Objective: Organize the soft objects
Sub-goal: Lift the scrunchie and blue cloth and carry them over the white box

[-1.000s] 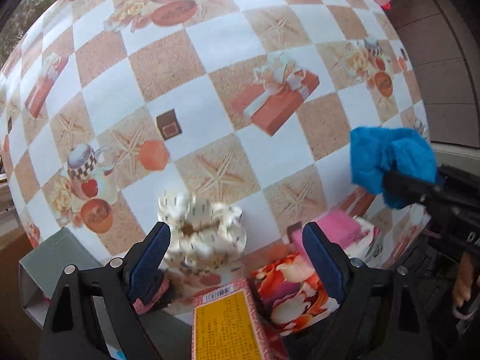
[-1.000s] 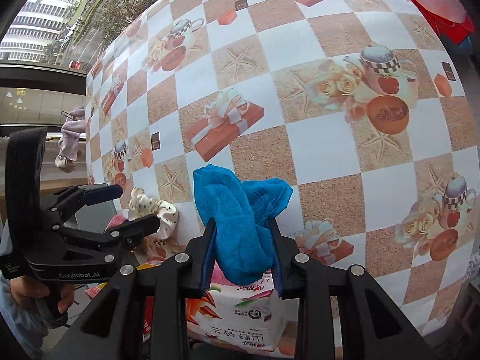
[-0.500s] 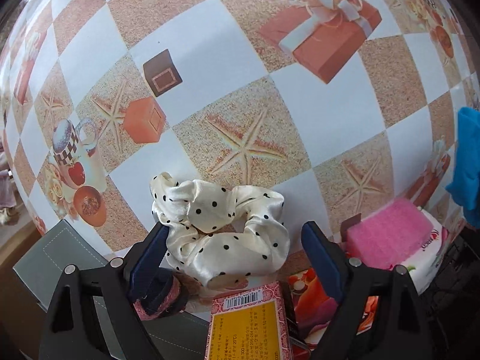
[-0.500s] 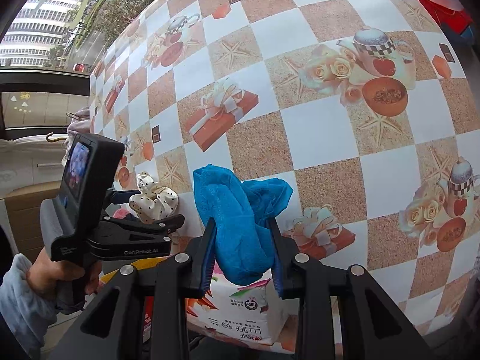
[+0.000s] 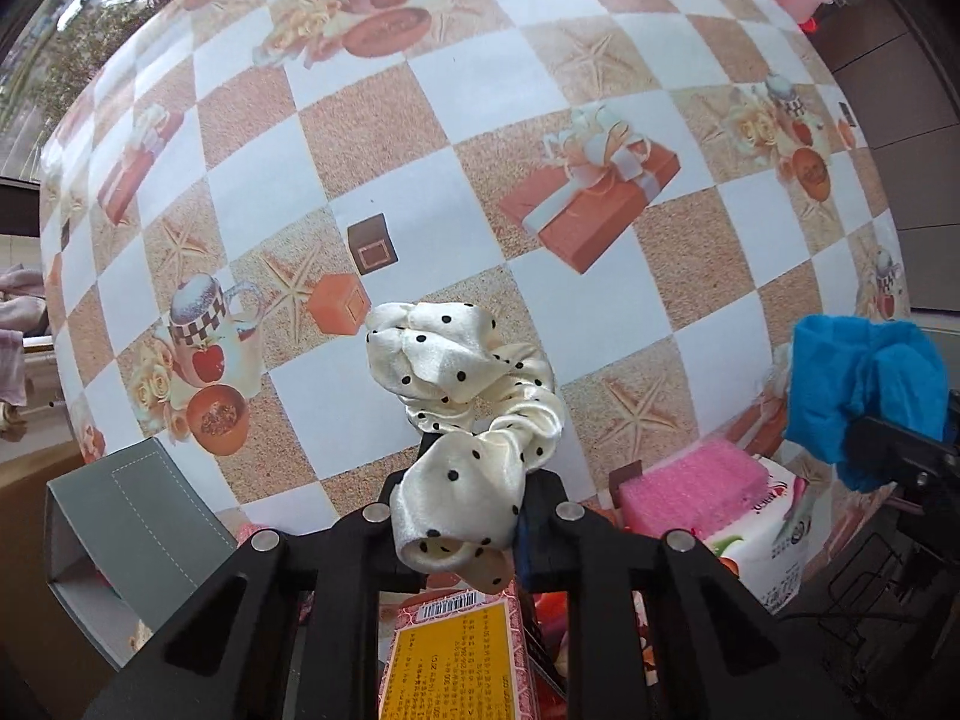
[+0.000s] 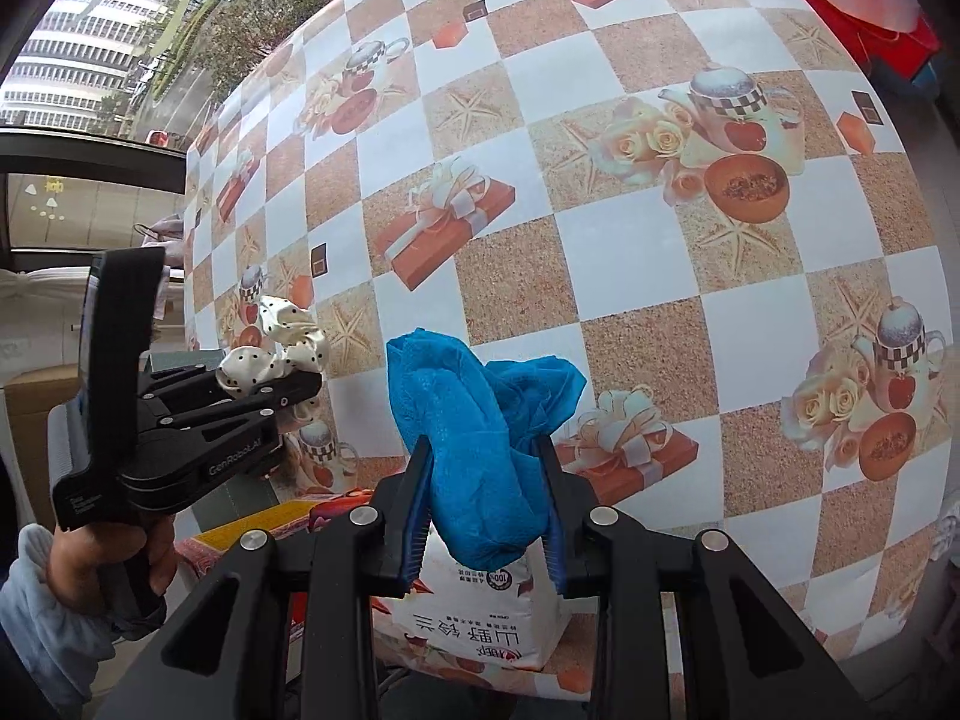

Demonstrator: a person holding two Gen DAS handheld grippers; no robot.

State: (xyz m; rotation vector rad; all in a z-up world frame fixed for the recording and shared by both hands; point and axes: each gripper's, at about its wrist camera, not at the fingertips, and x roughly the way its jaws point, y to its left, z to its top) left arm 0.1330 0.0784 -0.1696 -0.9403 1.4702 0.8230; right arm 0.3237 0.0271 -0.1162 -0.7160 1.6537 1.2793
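Clearly, "GenRobot.AI" marks the left gripper (image 6: 282,381) holding a scrunchie (image 6: 282,348).

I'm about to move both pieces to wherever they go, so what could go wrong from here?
The left gripper has just closed on one fold of the polka-dot scrunchie; most of it hangs free, so it may slip out. The blue cloth bulges loose above the right gripper and could snag or drag over the tissue pack below.
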